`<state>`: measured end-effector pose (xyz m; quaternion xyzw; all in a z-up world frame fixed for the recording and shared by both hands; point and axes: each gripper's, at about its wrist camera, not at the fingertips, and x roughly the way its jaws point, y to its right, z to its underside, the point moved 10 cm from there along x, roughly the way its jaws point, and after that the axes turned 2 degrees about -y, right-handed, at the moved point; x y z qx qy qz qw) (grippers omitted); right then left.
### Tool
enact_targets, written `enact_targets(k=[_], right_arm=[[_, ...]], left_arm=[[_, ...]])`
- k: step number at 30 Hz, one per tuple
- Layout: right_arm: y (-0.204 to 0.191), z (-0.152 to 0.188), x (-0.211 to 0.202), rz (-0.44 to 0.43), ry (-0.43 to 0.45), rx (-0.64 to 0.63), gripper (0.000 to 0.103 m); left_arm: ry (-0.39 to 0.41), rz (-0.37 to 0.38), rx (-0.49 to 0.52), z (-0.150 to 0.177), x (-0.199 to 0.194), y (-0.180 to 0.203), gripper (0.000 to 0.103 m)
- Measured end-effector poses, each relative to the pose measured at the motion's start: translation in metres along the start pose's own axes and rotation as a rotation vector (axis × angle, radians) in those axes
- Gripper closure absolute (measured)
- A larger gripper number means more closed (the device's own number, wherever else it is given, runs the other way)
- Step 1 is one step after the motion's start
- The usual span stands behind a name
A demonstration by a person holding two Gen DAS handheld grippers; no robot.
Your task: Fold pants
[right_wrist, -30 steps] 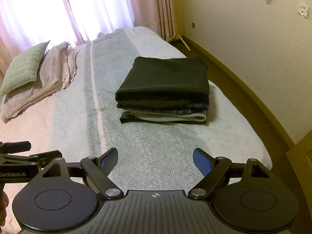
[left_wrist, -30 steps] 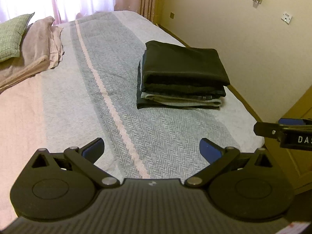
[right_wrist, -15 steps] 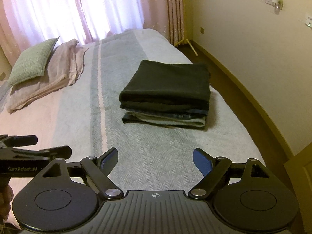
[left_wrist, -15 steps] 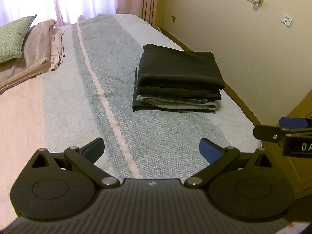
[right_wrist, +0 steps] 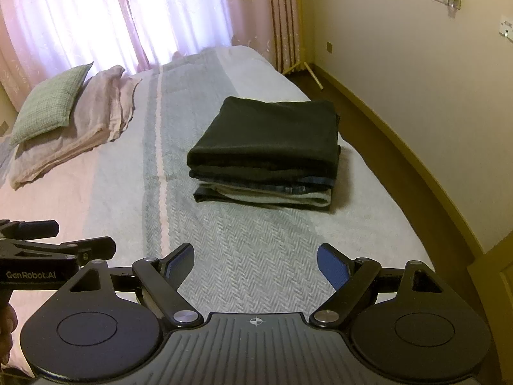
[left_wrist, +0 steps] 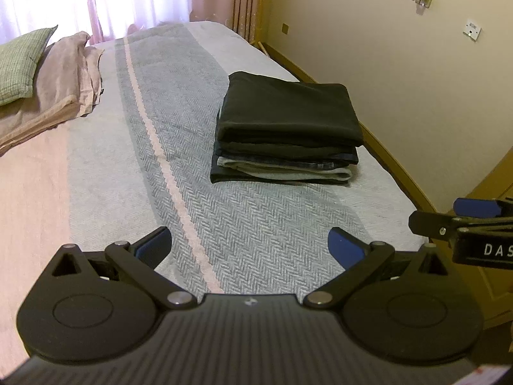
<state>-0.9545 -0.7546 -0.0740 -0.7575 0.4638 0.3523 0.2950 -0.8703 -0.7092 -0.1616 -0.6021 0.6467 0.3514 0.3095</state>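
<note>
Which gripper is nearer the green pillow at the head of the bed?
Left. The left gripper hangs over the bed's pink-striped middle, on the side of the green pillow. The right gripper is beyond it, toward the wall-side edge by the folded pants stack.

A stack of folded pants sits on the bed, toward its right edge by the wall. Pillows lie at the far left corner, well apart. Both grippers hang over the near edge.
</note>
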Motion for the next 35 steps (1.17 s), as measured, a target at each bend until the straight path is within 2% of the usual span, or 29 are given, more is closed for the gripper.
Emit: enact_targets(k=[31, 35], right_arm=[[0.013, 0.002, 0.000, 0.013, -0.007, 0.019, 0.022], [0.021, 0.000, 0.000, 0.015, -0.005, 0.028, 0.022]], left_arm=[[-0.007, 0.015, 0.033, -0.007, 0.013, 0.017, 0.001], [0.015, 0.021, 0.039, -0.010, 0.013, 0.023, 0.001]])
